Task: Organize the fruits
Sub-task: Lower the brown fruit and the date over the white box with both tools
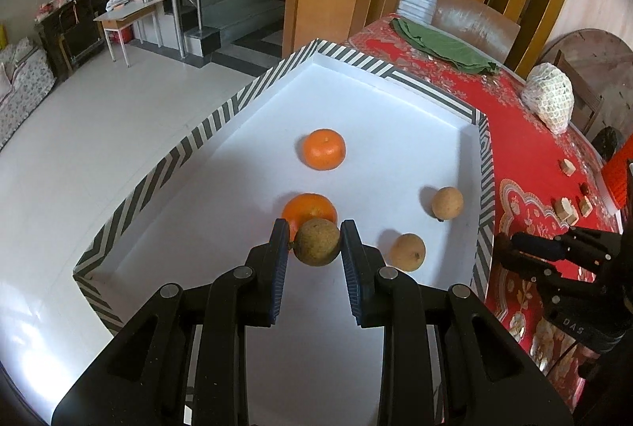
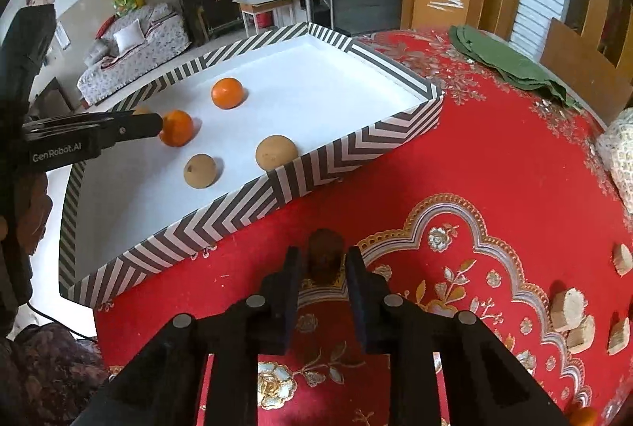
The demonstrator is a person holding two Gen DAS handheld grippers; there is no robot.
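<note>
Clamped in the left tool (image 1: 314, 242), a round brown rough-skinned fruit (image 1: 317, 242) hangs over the striped-rimmed white tray (image 1: 166, 164). Right tool (image 2: 322, 259) pinches what looks like a small dark brown fruit (image 2: 325, 248) on the red-clothed desk (image 2: 494, 156).

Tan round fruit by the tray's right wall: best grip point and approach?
Take the tan fruit across its widest middle, coming from above. It is near-round and sits free on the tray floor, but the striped wall stands close beside it, so set the gripper's fingers parallel to that wall.
</note>
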